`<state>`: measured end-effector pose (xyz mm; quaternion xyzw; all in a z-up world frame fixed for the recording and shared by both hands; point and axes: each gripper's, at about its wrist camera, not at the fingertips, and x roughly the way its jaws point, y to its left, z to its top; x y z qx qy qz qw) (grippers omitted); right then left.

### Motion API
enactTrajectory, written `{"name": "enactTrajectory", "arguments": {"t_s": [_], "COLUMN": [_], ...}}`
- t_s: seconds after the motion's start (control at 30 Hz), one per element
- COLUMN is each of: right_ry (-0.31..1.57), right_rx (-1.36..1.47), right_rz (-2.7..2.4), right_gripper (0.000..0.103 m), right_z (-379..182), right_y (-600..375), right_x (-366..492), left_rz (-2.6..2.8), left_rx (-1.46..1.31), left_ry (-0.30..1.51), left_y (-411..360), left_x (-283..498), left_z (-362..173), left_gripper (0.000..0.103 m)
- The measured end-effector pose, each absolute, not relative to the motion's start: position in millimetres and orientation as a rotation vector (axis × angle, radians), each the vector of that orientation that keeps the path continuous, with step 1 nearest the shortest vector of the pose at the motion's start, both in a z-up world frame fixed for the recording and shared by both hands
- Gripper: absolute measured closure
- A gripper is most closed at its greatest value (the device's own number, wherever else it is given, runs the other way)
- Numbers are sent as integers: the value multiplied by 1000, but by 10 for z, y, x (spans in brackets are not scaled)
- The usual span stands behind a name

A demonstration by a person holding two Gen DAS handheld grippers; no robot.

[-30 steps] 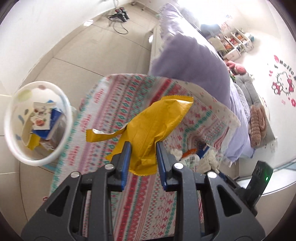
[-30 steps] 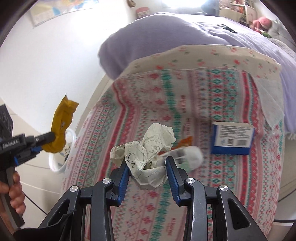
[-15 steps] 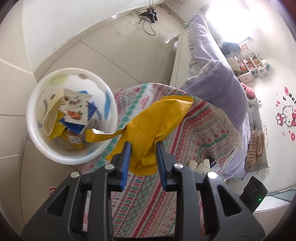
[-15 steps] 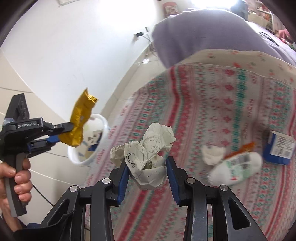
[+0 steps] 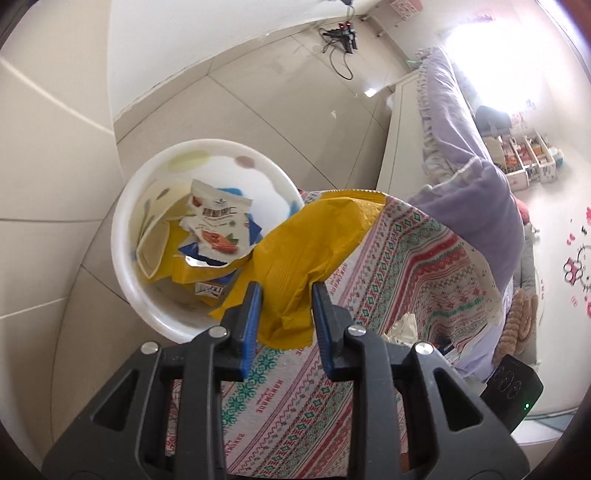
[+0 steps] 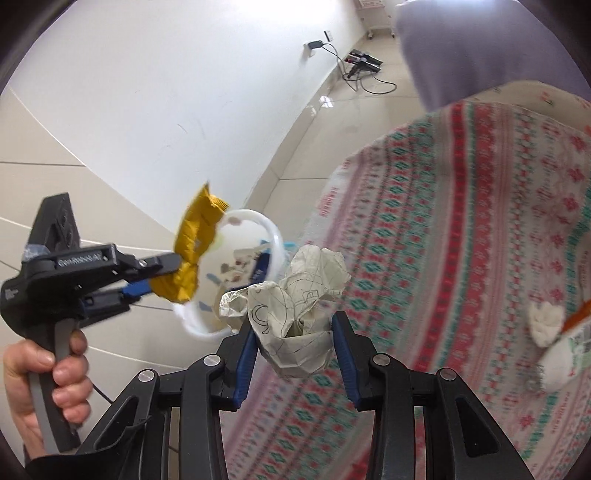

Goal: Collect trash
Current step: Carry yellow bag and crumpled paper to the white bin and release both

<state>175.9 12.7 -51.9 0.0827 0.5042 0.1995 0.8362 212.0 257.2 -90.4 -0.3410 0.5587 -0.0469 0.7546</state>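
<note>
My left gripper is shut on a yellow snack wrapper and holds it at the near rim of a white waste bin that stands on the floor by the bed and holds several wrappers. From the right wrist view the left gripper holds the yellow wrapper just over the bin. My right gripper is shut on a crumpled sheet of white paper above the patterned blanket, right of the bin.
A patterned blanket covers the bed edge. On it lie a white tissue wad and a white tube. A lilac duvet lies further up the bed. A power strip and cable lie on the tiled floor.
Both grippers have swung left toward the bin. The yellow wrapper has reached the bin's rim. The crumpled paper has moved off the bed's middle toward the bin; the blue box has left the view.
</note>
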Motion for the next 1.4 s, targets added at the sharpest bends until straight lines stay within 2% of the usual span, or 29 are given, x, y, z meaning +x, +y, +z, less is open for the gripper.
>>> {"name": "enactTrajectory", "arguments": {"t_s": [0.3,0.37,0.43,0.47,0.7,0.97,1.03,1.1,1.4], "right_ry": [1069,1076,1083,1085,1102,1109,1106,1120,1110], "right_rx": [178,193,193,191,175,226,244,264,178], "right_rz": [472,484,491,492,483,527,526,533,501], "right_gripper": [61,61,60,60,60,59,53,37,35], "right_z": [-549,-578,-594,-611,-770,-863,-865,-910,-835], "right_y": [590,691,798,845,1054,1281,1354,1437,1364], "right_x": [1976,2040,2073,2096,2237,2317,2345,2386,2223], "left_rz": [-68,-52,-37,-29,-6,62,110,161,171], "left_rx": [-752,-770,-804,-838,-967,-964,-936,-909,-913], "left_ry": [1236,1246,1254,1244,1192,1109,1082,1057,1052], "left_y": [2662,2702,2754,2793,2998,3100,3143,3200,3149], "left_x": [2155,2168,2168,2156,2078,1985,1947,1918,1932], "left_z": [-989,-1028,-1065,-1076,-1038,-818,-755,-710,-704], "left_gripper": [71,65,44,43,43,43,42,41,41]}}
